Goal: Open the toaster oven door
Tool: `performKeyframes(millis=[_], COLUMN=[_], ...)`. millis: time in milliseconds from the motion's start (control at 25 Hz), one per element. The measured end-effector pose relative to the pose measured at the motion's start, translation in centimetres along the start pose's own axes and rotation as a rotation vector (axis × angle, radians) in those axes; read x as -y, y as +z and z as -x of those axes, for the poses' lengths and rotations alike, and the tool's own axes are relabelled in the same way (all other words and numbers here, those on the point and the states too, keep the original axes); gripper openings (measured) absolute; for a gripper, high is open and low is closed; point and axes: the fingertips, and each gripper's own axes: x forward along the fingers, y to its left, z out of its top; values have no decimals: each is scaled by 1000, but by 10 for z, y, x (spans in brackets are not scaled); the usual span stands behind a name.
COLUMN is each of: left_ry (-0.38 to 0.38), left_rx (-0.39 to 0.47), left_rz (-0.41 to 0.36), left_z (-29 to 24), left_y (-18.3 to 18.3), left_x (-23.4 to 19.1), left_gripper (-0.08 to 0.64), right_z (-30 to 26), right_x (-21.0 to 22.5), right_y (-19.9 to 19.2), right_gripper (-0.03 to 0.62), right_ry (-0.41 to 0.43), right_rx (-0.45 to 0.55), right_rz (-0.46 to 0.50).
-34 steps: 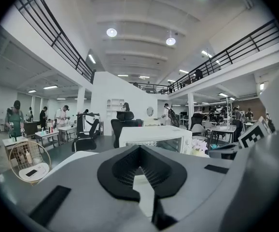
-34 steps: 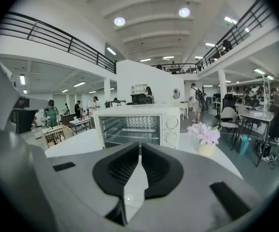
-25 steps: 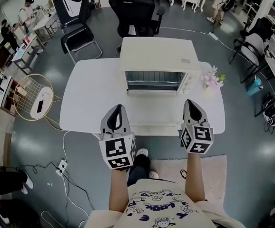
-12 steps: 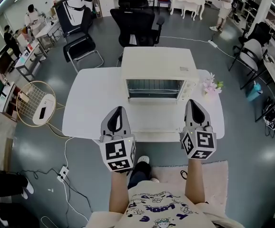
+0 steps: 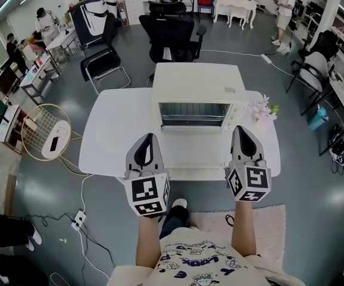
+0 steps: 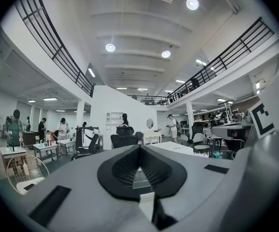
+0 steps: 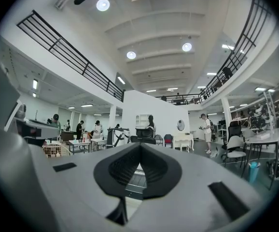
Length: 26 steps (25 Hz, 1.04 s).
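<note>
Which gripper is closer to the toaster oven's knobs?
The right gripper: it points at the knob panel on the toaster oven's right end, while the left gripper faces the door's other end.

The toaster oven [image 5: 199, 82] stands on the table [image 5: 118, 130] at the middle of its far edge, a little toward the right, with its door [image 5: 196, 115] facing the near edge. A small pot of flowers [image 5: 266, 107] sits just beside the oven's right side, near the table's right edge. The left gripper [image 5: 146, 137] and right gripper [image 5: 242, 130] hang over the near edge, well apart, one toward each near corner (both in front of the oven). Behind the far edge stands an office chair [image 5: 173, 28], with a second chair [image 5: 103, 61] to its left. A rug [image 5: 267, 216] lies on the floor before the near right corner.
</note>
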Motion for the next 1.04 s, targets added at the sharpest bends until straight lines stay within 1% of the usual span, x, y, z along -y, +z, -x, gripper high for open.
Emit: performKeyframes(millis=[1040], left_ry=[-4], left_rx=[0], left_rz=[-1], left_z=[-3], left_y=[-1], left_x=[7], left_gripper=[3], right_z=[0], right_x=[4], right_y=[-2], right_gripper=[-5], right_ry=[-3], right_rx=[-8], right_rz=[-1])
